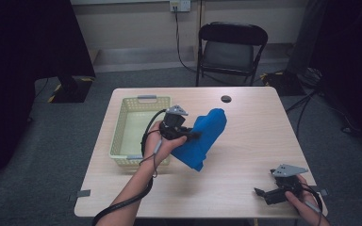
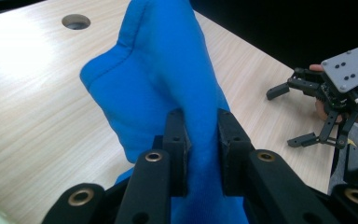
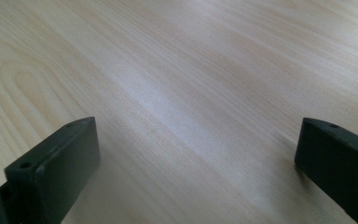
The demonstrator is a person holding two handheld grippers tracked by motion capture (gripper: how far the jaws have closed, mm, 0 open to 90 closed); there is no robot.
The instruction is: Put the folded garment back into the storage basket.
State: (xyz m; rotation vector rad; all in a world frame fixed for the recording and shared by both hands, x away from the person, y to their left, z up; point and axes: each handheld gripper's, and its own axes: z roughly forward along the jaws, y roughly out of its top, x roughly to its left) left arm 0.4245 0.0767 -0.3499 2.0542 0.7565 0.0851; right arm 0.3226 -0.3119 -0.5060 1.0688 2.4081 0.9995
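Fingers (image 2: 228, 140) pinching blue cloth (image 2: 168, 79), long axis upright, tip upward.

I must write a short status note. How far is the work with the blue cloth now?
Done: the left tongs are shut on the blue cloth and hold it above the table. In hand: the cloth hangs beside the yellow basket. Left: the cloth is not in the basket; the right tongs rest open at the table edge.

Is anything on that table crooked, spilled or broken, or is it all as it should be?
Nothing stands out. The blue cloth hangs bunched from the left tongs, which pinch it. The yellow basket sits square on the table, and the right tongs rest open near its corner.
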